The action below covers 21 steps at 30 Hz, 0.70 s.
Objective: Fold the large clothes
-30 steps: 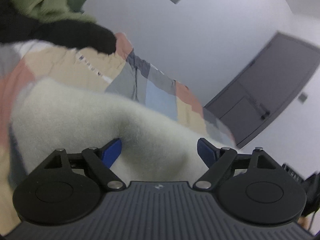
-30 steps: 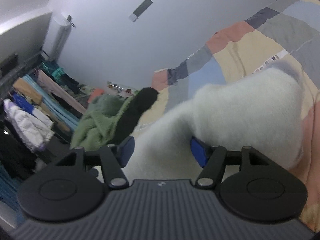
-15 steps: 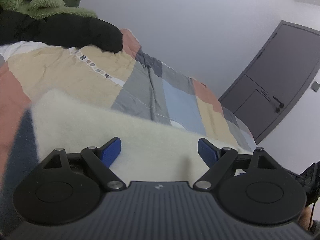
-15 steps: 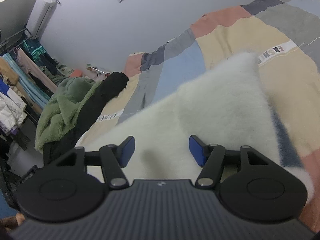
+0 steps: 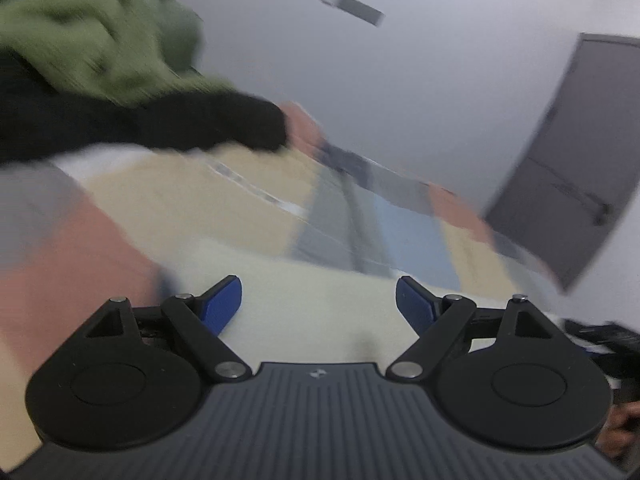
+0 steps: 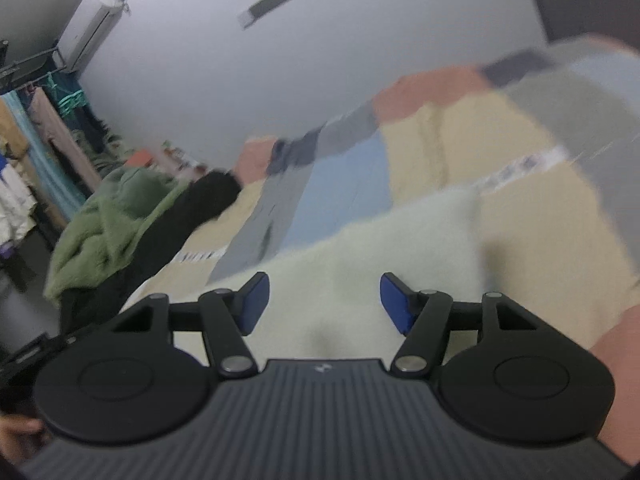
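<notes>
A: Where does the cream fleece garment (image 5: 316,312) end?

B: Its far edge runs across the patchwork quilt (image 5: 256,200) just past the left claw (image 5: 319,300), whose blue pads are spread wide with nothing between them. In the right wrist view the same garment (image 6: 400,240) reaches a blurred outer edge on the right, where tan and grey quilt patches (image 6: 532,160) begin.

A: And the right claw (image 6: 324,302)?

B: Also spread apart, empty, hanging over the fleece. Whether the pads touch the pile I cannot tell; both views are smeared.

A: Open room?

B: Beyond the fleece the quilt lies bare towards the grey wall (image 5: 400,80), and to the right of it in the right wrist view.

A: What crowds it?

B: A black garment (image 5: 140,124) lies on the quilt at the far left, with a green fleece heap (image 5: 92,40) piled on it. The right wrist view shows that black piece (image 6: 192,208) and green heap (image 6: 108,220) at the bed's left side, with a rack of hanging clothes (image 6: 36,160) behind and an air conditioner (image 6: 100,20) high on the wall. A dark door (image 5: 580,160) stands past the bed's right end
</notes>
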Available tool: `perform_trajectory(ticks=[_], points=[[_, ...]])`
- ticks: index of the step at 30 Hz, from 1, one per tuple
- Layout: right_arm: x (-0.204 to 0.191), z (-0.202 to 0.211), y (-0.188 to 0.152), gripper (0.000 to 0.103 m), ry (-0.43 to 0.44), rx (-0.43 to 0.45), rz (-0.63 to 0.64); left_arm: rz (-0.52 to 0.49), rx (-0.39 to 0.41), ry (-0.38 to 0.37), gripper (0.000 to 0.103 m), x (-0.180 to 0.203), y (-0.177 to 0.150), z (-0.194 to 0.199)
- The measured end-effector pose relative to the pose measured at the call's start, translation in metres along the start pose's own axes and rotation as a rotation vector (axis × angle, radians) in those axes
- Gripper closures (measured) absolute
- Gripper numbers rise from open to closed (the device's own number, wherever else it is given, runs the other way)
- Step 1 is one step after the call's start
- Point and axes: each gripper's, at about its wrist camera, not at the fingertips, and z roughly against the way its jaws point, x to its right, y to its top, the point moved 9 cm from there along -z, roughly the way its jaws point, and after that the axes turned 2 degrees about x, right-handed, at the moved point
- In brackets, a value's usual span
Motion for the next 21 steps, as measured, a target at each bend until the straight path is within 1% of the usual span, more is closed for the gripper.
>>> perform_trajectory(ticks=[1,3,4,6,9,11,12,14,15,16,17,18,19,20,21], points=[[0.006,0.006,0.005,0.023,-0.023,0.019,-0.003,-0.016,0.016,0.044,0.015,-0.008,0.003,0.006],[0.022,0.017,0.012,0.012,-0.081,0.061,-0.028,0.005,0.02,0.099,0.015,-0.026,0.005,0.013],[0.03,0.02,0.014,0.013,-0.107,0.075,-0.043,0.032,0.009,0.107,0.015,-0.034,0.004,0.012],[0.045,0.02,0.014,0.013,-0.14,0.073,-0.082,0.102,-0.018,0.114,0.015,-0.048,0.0,0.007],[0.064,0.008,0.004,0.013,-0.163,0.033,-0.162,0.21,-0.086,0.092,0.016,-0.063,-0.013,-0.01],[0.068,-0.004,-0.006,0.012,-0.149,-0.006,-0.192,0.258,-0.109,0.068,0.016,-0.064,-0.022,-0.02],[0.069,-0.011,-0.011,0.011,-0.138,-0.028,-0.189,0.271,-0.118,0.067,0.016,-0.065,-0.026,-0.026],[0.064,-0.018,-0.016,0.012,-0.147,-0.027,-0.144,0.278,-0.128,0.073,0.017,-0.064,-0.032,-0.033],[0.062,-0.021,-0.017,0.014,-0.148,-0.027,-0.115,0.278,-0.128,0.079,0.018,-0.063,-0.033,-0.036],[0.059,-0.021,-0.018,0.022,-0.154,-0.026,-0.089,0.276,-0.118,0.078,0.021,-0.062,-0.034,-0.037],[0.056,-0.022,-0.019,0.025,-0.16,-0.03,-0.059,0.265,-0.112,0.074,0.031,-0.059,-0.033,-0.037],[0.053,-0.023,-0.02,0.032,-0.156,-0.031,-0.037,0.256,-0.109,0.07,0.043,-0.057,-0.031,-0.037],[0.051,-0.024,-0.019,0.039,-0.15,-0.031,-0.029,0.248,-0.105,0.057,0.05,-0.052,-0.03,-0.036],[0.049,-0.024,-0.019,0.044,-0.145,-0.032,-0.024,0.235,-0.099,0.051,0.062,-0.049,-0.029,-0.033],[0.049,-0.023,-0.018,0.053,-0.148,-0.031,-0.021,0.214,-0.085,0.052,0.071,-0.046,-0.025,-0.031]])
